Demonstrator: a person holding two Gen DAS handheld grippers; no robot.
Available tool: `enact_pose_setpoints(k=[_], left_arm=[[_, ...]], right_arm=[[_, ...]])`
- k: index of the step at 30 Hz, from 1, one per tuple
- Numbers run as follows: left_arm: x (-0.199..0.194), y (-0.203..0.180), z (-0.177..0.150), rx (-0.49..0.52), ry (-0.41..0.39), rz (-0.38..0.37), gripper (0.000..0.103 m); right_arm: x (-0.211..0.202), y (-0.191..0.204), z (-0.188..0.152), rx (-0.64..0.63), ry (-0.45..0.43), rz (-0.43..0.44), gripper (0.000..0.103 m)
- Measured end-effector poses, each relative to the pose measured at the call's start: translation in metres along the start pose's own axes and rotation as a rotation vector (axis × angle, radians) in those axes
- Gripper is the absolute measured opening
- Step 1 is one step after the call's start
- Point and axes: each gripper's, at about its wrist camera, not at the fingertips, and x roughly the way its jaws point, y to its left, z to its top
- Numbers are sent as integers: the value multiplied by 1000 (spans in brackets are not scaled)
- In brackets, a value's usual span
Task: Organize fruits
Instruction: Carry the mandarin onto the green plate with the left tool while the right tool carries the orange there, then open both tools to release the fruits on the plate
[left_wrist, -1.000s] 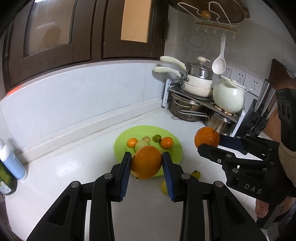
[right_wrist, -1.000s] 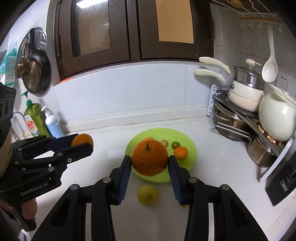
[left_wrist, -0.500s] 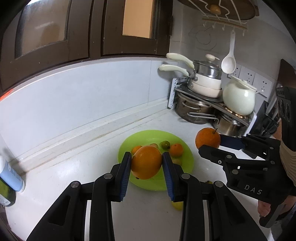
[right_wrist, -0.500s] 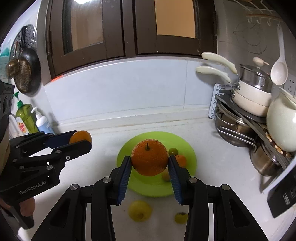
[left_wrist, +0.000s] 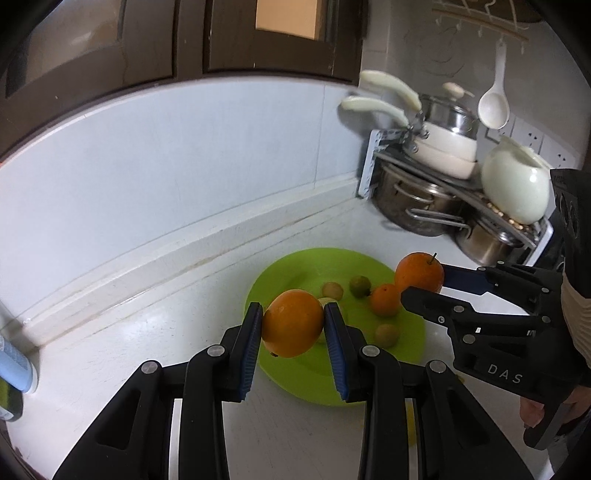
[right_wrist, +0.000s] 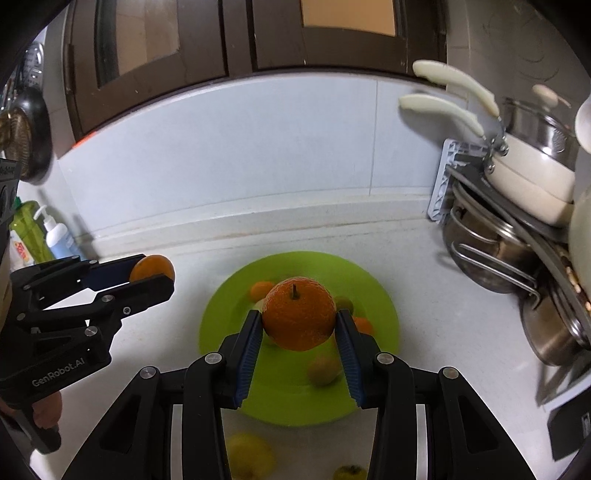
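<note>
Left tongs (left_wrist: 293, 325) pinch a smooth orange (left_wrist: 293, 322), right tongs (right_wrist: 298, 320) a stemmed orange (right_wrist: 298, 318), seemingly above the green plate (right_wrist: 373, 295).

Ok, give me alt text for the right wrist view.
The right gripper holds a stemmed orange above a green plate of small fruits. At left, the left gripper grips another orange; two yellow fruits lie on the counter.

- My left gripper (left_wrist: 293, 325): both blue pads pressed against a smooth orange (left_wrist: 293, 323), held in the air over the near left part of the green plate (left_wrist: 295, 380).
- My right gripper (right_wrist: 298, 325): pads clamped on a stemmed orange (right_wrist: 298, 319), held above the plate's middle, stem upward.
- Both grippers side by side, apart.
</note>
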Motion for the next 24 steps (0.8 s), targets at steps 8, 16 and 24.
enact_pose_setpoints(k=[8, 16, 24], left_arm=[[37, 7, 1, 3, 53, -4, 34], [65, 9, -2, 1, 101, -14, 34], [80, 11, -2, 4, 127, -23, 34]], right_arm=[[31, -9, 2, 4, 42, 9, 41], [55, -16, 2, 19, 83, 18, 41], [69, -18, 2, 25, 100, 20, 41]])
